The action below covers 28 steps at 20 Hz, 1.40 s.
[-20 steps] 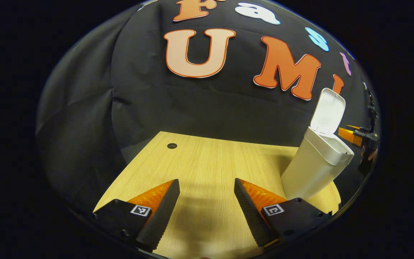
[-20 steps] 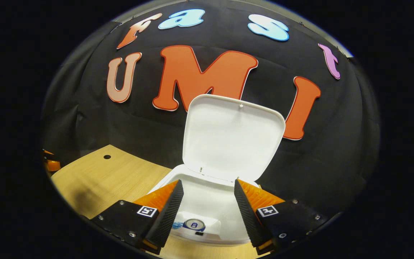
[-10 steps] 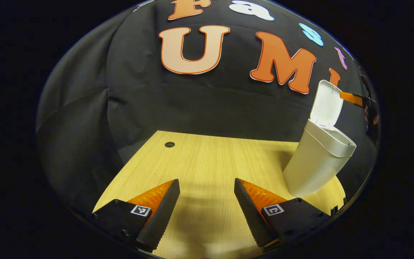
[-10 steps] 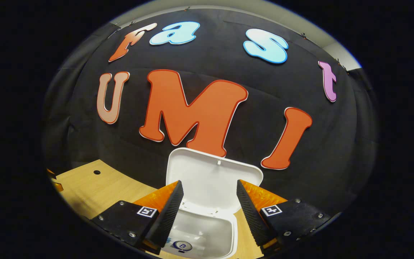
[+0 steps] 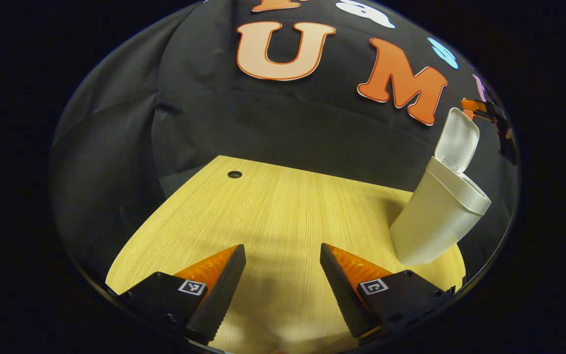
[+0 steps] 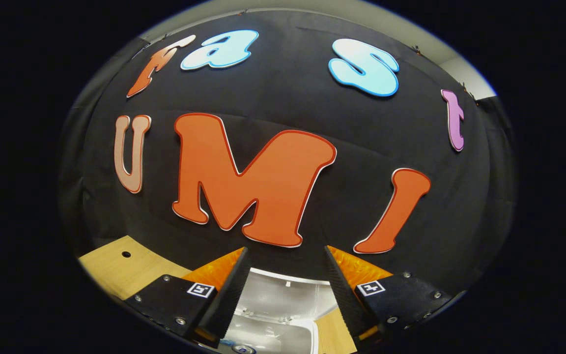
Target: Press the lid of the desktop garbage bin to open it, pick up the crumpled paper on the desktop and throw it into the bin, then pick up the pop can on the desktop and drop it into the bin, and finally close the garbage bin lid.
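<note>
The white desktop bin [image 5: 433, 221] stands on the right side of the wooden table [image 5: 273, 211], its lid [image 5: 457, 140] tipped up and open. My left gripper [image 5: 282, 247] hovers open above the table's near part with nothing between its fingers. My right gripper [image 5: 470, 104] shows far off just behind the lid's top edge. In the right gripper view, that gripper [image 6: 286, 249] is open and empty, and the lid [image 6: 283, 297] lies low between its fingers, over the bin's mouth [image 6: 283, 337]. The pop can's top [image 6: 242, 348] peeks from inside the bin.
A small round hole [image 5: 234, 174] marks the table's far left part. The black cloth wall [image 5: 283, 128] closes the back and the left side. The table's left corner [image 6: 116, 265] appears in the right gripper view.
My right gripper has risen from over the bin's mouth to the lid's top edge, so lid and bin sank low in its view. The left gripper shifted only slightly.
</note>
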{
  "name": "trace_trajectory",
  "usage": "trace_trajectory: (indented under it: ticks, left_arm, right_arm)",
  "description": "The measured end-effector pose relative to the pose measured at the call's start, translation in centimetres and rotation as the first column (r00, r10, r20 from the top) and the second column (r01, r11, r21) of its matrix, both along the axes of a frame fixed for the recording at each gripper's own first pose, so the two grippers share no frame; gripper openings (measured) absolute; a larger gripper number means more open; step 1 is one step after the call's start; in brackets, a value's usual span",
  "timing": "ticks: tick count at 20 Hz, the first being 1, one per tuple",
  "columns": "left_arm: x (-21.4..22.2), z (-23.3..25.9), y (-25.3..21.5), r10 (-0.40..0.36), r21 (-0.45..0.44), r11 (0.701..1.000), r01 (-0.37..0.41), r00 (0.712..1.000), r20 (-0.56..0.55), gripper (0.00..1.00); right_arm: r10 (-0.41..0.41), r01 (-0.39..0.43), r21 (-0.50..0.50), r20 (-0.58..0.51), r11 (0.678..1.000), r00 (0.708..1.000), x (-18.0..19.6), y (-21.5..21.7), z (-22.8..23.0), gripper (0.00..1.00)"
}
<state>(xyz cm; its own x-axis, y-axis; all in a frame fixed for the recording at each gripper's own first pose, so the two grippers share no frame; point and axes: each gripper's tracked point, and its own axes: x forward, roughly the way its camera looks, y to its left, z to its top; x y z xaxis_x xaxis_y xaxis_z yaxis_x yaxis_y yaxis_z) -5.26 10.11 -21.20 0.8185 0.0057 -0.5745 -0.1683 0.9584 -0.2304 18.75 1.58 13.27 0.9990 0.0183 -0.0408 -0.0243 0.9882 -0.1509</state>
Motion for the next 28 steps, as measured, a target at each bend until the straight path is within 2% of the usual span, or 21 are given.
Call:
trace_trajectory:
  ticks: [5, 8, 9, 15, 17, 18, 20, 24, 27, 28]
  left_arm:
    - [-0.9, -1.3, 1.2, 0.047, -0.024, 0.999, -0.047, 0.998, -0.029, 0.98]
    - [-2.1, -1.6, 2.2, 0.064, -0.019, 0.998, -0.065, 0.997, -0.039, 0.97]
    - [-2.1, -1.4, 2.3, 0.070, -0.014, 0.997, -0.070, 0.997, -0.041, 0.97]
    - [-1.5, -1.7, 2.0, 0.027, 0.007, 1.000, -0.026, 0.999, -0.039, 0.97]
    - [-0.8, -1.8, 1.2, 0.002, 0.001, 1.000, -0.002, 0.999, -0.044, 0.98]
    - [-0.1, -2.0, 0.8, -0.011, 0.001, 1.000, 0.011, 0.999, -0.045, 0.98]
    - [0.7, -2.0, 0.1, -0.042, 0.007, 0.999, 0.042, 0.998, -0.039, 0.98]
    - [1.8, -1.9, -0.6, -0.083, 0.017, 0.996, 0.084, 0.996, -0.034, 0.98]
    - [1.8, -1.8, -1.1, -0.105, 0.018, 0.994, 0.105, 0.994, -0.034, 0.98]
    - [1.7, -1.8, -1.0, -0.106, 0.021, 0.994, 0.106, 0.994, -0.033, 0.98]
  right_arm:
    - [-0.027, 0.028, 0.019, -0.047, 0.999, 0.999, 2.3, -0.3, -0.2, 0.89]
    - [-0.031, 0.035, 0.037, -0.113, 0.999, 0.993, 2.4, -0.4, -2.1, 0.90]
    - [-0.033, 0.040, 0.073, -0.090, 0.997, 0.995, 2.4, -0.2, -1.8, 0.90]
    - [-0.018, 0.042, 0.193, -0.125, 0.980, 0.992, 0.4, -0.1, -3.3, 0.86]
    - [-0.002, 0.035, 0.240, -0.137, 0.970, 0.991, -0.9, 0.2, -4.2, 0.89]
    - [0.000, 0.034, 0.246, -0.136, 0.969, 0.991, -1.7, 0.3, -4.5, 0.86]
    - [0.006, 0.027, 0.227, -0.144, 0.973, 0.990, -2.8, 0.5, -5.4, 0.86]
    - [-0.007, 0.042, 0.151, -0.228, 0.988, 0.974, -4.7, 0.6, -9.5, 0.86]
    - [-0.008, 0.049, 0.151, -0.262, 0.987, 0.965, -6.1, 0.6, -11.2, 0.87]
    - [-0.004, 0.047, 0.153, -0.273, 0.987, 0.962, -6.6, 0.7, -12.0, 0.84]
